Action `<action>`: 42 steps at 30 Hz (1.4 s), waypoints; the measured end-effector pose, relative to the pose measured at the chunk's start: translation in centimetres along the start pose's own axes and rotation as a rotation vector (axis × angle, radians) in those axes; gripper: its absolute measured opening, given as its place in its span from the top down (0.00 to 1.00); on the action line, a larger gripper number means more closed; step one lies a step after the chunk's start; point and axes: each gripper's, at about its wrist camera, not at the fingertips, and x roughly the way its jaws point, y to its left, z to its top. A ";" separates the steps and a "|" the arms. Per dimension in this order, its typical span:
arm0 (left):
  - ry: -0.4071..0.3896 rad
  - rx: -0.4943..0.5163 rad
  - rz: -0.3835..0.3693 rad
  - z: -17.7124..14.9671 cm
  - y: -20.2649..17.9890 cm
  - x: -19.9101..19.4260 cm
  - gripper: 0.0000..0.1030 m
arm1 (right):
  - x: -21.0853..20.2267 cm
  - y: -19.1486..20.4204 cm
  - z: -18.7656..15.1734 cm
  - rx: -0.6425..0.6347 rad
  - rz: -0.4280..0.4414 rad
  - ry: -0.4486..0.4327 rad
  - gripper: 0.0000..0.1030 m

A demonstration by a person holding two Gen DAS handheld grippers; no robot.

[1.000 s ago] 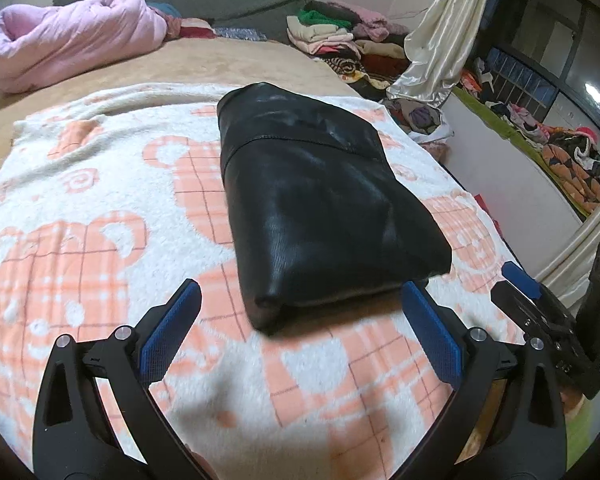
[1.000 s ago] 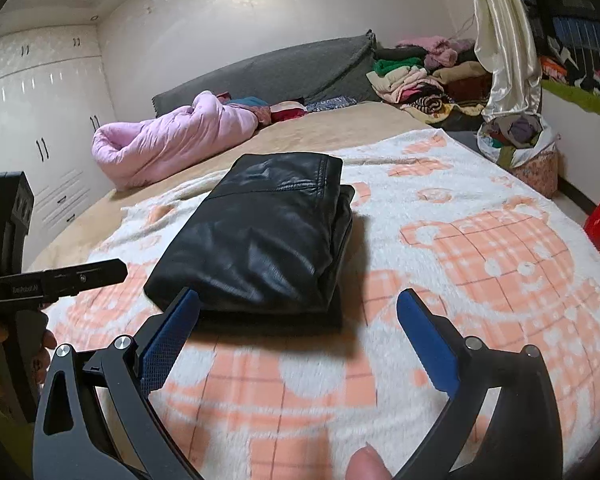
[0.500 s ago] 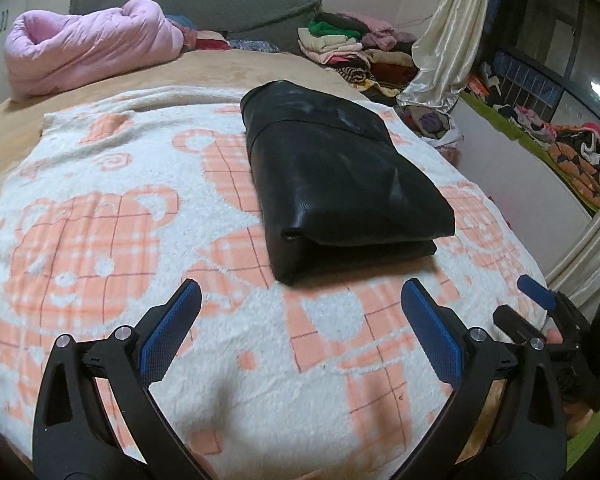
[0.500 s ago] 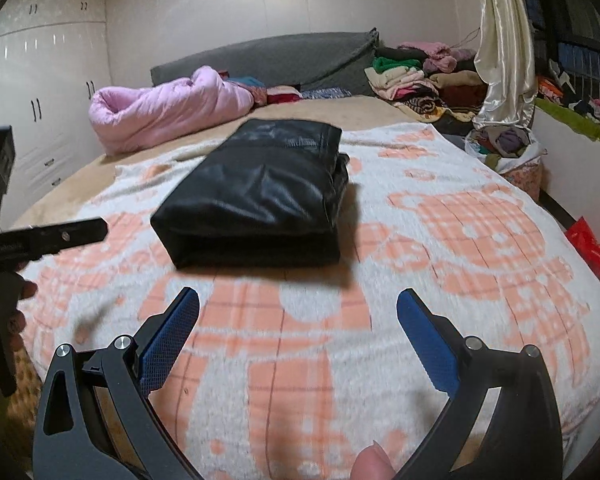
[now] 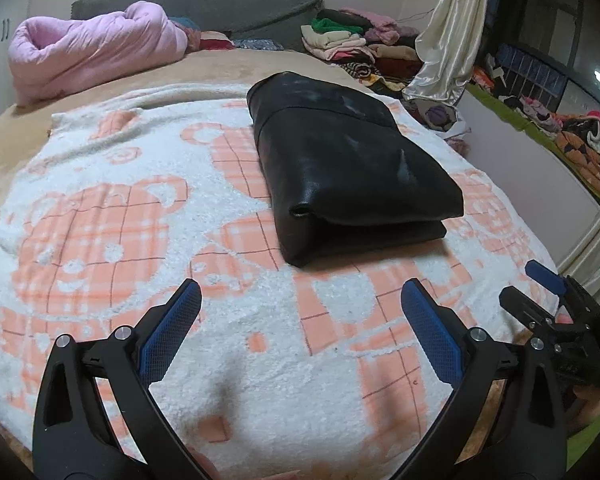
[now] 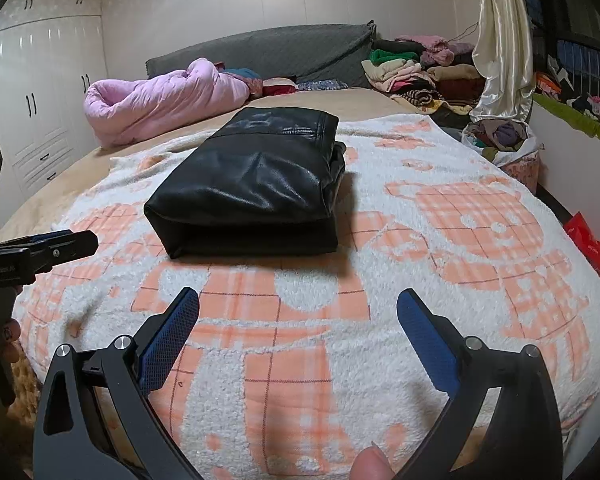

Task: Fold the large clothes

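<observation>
A black leather garment point(image 5: 348, 168) lies folded into a thick rectangle on the white and orange bear-print blanket point(image 5: 112, 216). It also shows in the right wrist view point(image 6: 252, 188). My left gripper point(image 5: 300, 320) is open and empty, held back from the garment's near edge. My right gripper point(image 6: 298, 324) is open and empty, also back from the garment, above the blanket point(image 6: 460, 240). The right gripper shows at the right edge of the left wrist view point(image 5: 548, 304). The left gripper shows at the left edge of the right wrist view point(image 6: 40, 252).
A rolled pink quilt point(image 5: 92, 48) lies at the head of the bed by the grey headboard point(image 5: 220, 12). Stacks of folded clothes point(image 5: 352, 44) sit at the far right corner. A cream curtain point(image 5: 448, 48) hangs to the right. White wardrobes point(image 6: 36, 104) stand to the left.
Both grippers have pulled back from the folded garment towards the foot of the bed. The garment looks smaller and farther away. Both stay open and empty.
</observation>
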 end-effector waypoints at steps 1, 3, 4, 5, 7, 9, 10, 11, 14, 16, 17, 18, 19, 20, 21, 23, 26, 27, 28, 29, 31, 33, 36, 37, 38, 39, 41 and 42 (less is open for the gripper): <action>0.006 -0.005 -0.006 0.0 0.0 0.1 0.09 | 0.0 0.0 0.0 0.000 0.001 0.001 0.04; 0.011 -0.008 -0.006 -0.1 0.1 0.2 0.09 | 0.2 0.0 0.0 0.000 -0.002 0.004 0.04; 0.013 -0.006 -0.005 -0.2 0.0 0.2 0.09 | 0.2 -0.1 0.0 0.001 -0.001 0.005 0.04; 0.015 -0.005 -0.002 -0.2 0.0 0.3 0.09 | 0.3 -0.1 0.0 0.002 -0.002 0.006 0.04; 0.016 -0.004 0.002 -0.3 0.0 0.3 0.09 | 0.3 -0.1 0.0 0.003 -0.001 0.007 0.04; 0.016 -0.005 0.001 -0.3 0.0 0.3 0.09 | 0.3 -0.1 -0.1 0.004 -0.003 0.009 0.04; 0.018 -0.004 0.001 -0.3 0.1 0.3 0.09 | 0.4 -0.1 -0.1 0.004 -0.003 0.010 0.04; 0.018 -0.004 0.004 -0.3 0.0 0.3 0.09 | 0.4 -0.1 -0.1 0.004 -0.003 0.011 0.04; 0.020 -0.007 0.010 -0.4 0.2 0.4 0.09 | 0.4 -0.1 -0.1 0.003 -0.002 0.010 0.04; 0.020 -0.008 0.013 -0.4 0.2 0.4 0.09 | 0.4 -0.1 -0.1 0.003 -0.003 0.010 0.04; 0.021 -0.008 0.013 -0.4 0.2 0.4 0.09 | 0.4 -0.1 -0.1 0.003 -0.003 0.010 0.04; 0.022 -0.007 0.015 -0.4 0.2 0.4 0.09 | 0.4 -0.1 -0.1 0.003 -0.002 0.010 0.04; 0.021 -0.007 0.015 -0.4 0.2 0.4 0.09 | 0.4 -0.1 -0.1 0.003 -0.001 0.010 0.04; 0.021 -0.006 0.015 -0.5 0.2 0.4 0.09 | 0.4 -0.1 -0.1 0.003 -0.002 0.010 0.04; 0.022 -0.006 0.017 -0.5 0.3 0.4 0.09 | 0.4 -0.1 -0.1 0.004 -0.001 0.010 0.04; 0.022 -0.007 0.020 -0.5 0.3 0.5 0.09 | 0.4 -0.1 -0.1 0.005 0.000 0.009 0.04; 0.020 -0.004 0.023 -0.4 0.3 0.4 0.09 | 0.5 -0.2 -0.1 0.009 0.000 0.008 0.04; 0.018 -0.003 0.024 -0.4 0.3 0.4 0.09 | 0.5 -0.2 -0.1 0.008 -0.001 0.008 0.04; 0.017 -0.003 0.024 -0.4 0.3 0.3 0.09 | 0.5 -0.2 -0.1 0.009 0.000 0.008 0.04; 0.016 -0.004 0.024 -0.4 0.4 0.3 0.09 | 0.5 -0.2 -0.1 0.009 0.000 0.008 0.04; 0.016 -0.004 0.026 -0.4 0.4 0.2 0.09 | 0.5 -0.2 -0.1 0.008 0.000 0.007 0.04; 0.015 -0.006 0.027 -0.3 0.4 0.2 0.09 | 0.5 -0.2 -0.1 0.008 0.002 0.008 0.04; 0.015 -0.004 0.030 -0.3 0.4 0.1 0.09 | 0.5 -0.2 -0.1 0.008 0.001 0.007 0.04; 0.014 -0.004 0.032 -0.4 0.4 0.1 0.09 | 0.6 -0.2 -0.1 0.008 0.000 0.008 0.04; 0.014 -0.005 0.035 -0.4 0.5 0.0 0.09 | 0.5 -0.2 -0.1 0.008 -0.001 0.008 0.04; 0.014 -0.005 0.036 -0.3 0.5 0.0 0.09 | 0.5 -0.2 -0.1 0.009 0.000 0.008 0.04; 0.013 -0.008 0.038 -0.3 0.5 0.0 0.09 | 0.5 -0.2 -0.1 0.008 -0.002 0.008 0.04; 0.014 -0.007 0.037 -0.3 0.6 0.0 0.09 | 0.5 -0.2 -0.1 0.008 0.001 0.007 0.04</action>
